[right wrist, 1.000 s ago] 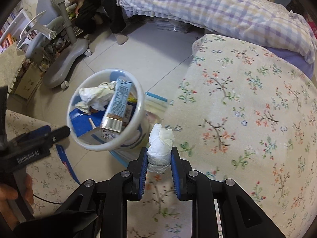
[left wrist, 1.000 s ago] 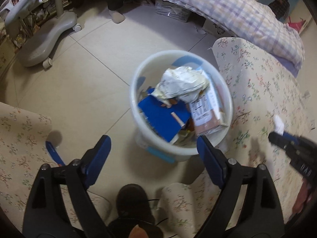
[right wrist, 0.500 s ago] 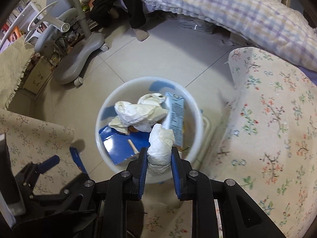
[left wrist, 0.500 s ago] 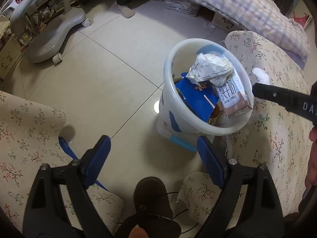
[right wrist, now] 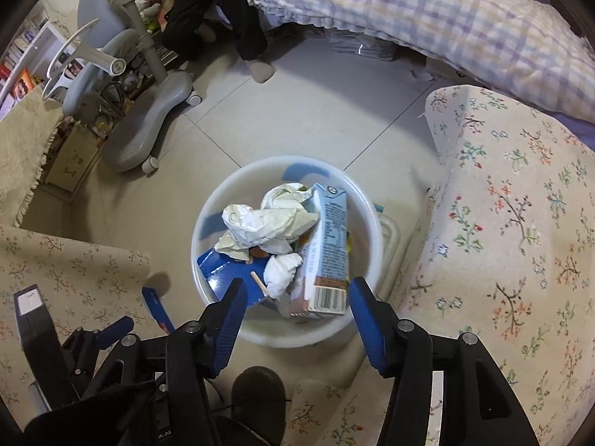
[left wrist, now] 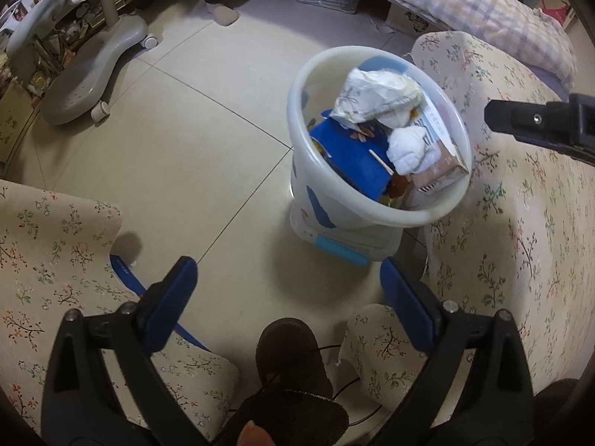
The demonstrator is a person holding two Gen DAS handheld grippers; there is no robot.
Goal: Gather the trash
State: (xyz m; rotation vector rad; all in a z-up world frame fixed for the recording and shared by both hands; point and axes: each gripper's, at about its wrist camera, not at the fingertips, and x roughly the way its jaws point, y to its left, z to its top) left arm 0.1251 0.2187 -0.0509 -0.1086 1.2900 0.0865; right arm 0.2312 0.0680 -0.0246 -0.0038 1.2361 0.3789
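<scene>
A white plastic bin [right wrist: 366, 219] [left wrist: 375, 55] stands on the tiled floor between two floral-covered surfaces. In it lie a crumpled white tissue [right wrist: 280, 273] [left wrist: 407, 148], crumpled paper [right wrist: 267, 223], a milk carton [right wrist: 327, 256] and a blue box [left wrist: 349, 156]. My right gripper [right wrist: 295, 299] hangs over the bin's near rim; its jaws are opening and nothing is between them. The tissue rests in the bin just below. My left gripper [left wrist: 288, 284] is above the floor near the bin, its jaws opening wide and empty.
Floral cloth covers a surface at the right [right wrist: 513, 223] and one at the left [right wrist: 55, 264]. A grey chair base [right wrist: 148, 126] and a seated person's legs [right wrist: 245, 26] are at the back, beside a bed with a checked quilt [right wrist: 427, 11]. A dark shoe [left wrist: 290, 353] is below.
My right gripper carried the tissue from the floral surface to over the bin, then its jaws spread and the tissue dropped into the bin. The left gripper barely moved.
</scene>
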